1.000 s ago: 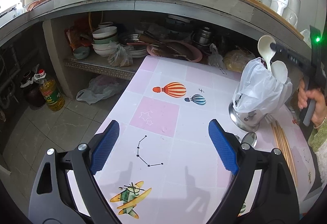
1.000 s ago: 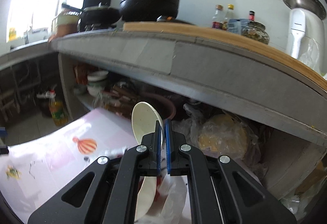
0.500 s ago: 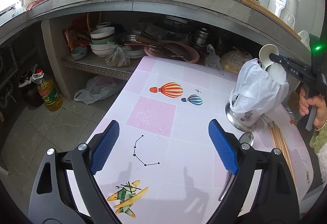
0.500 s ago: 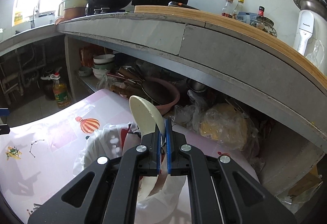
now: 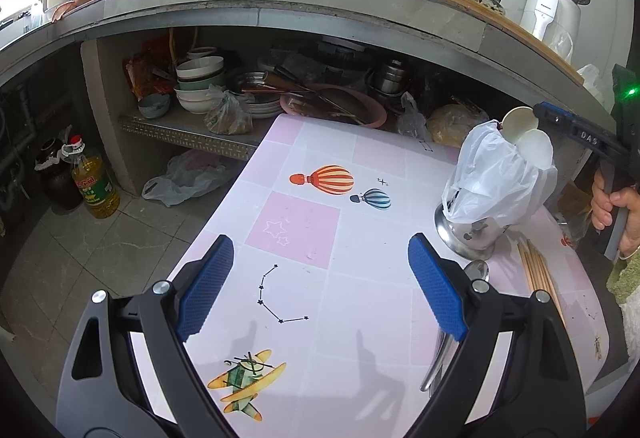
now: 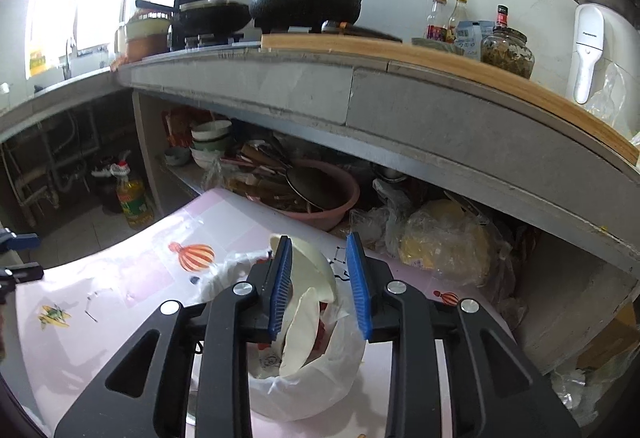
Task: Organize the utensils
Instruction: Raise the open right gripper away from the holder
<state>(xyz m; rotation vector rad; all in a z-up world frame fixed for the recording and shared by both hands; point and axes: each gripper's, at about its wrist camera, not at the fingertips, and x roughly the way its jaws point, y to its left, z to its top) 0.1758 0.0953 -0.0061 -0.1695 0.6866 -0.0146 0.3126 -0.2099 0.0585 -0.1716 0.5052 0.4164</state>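
Both wrist views overlook the table, facing shelves.

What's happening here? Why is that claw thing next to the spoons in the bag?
A person is tidying utensils with a claw in each hand. The right claw has just been opening around a white spoon, leaving it in the metal holder lined with a plastic bag. The left claw hangs open over the table, holding nothing. A metal spoon and chopsticks lie on the table.

Black fingers, blue ribbed pads, silver screws.
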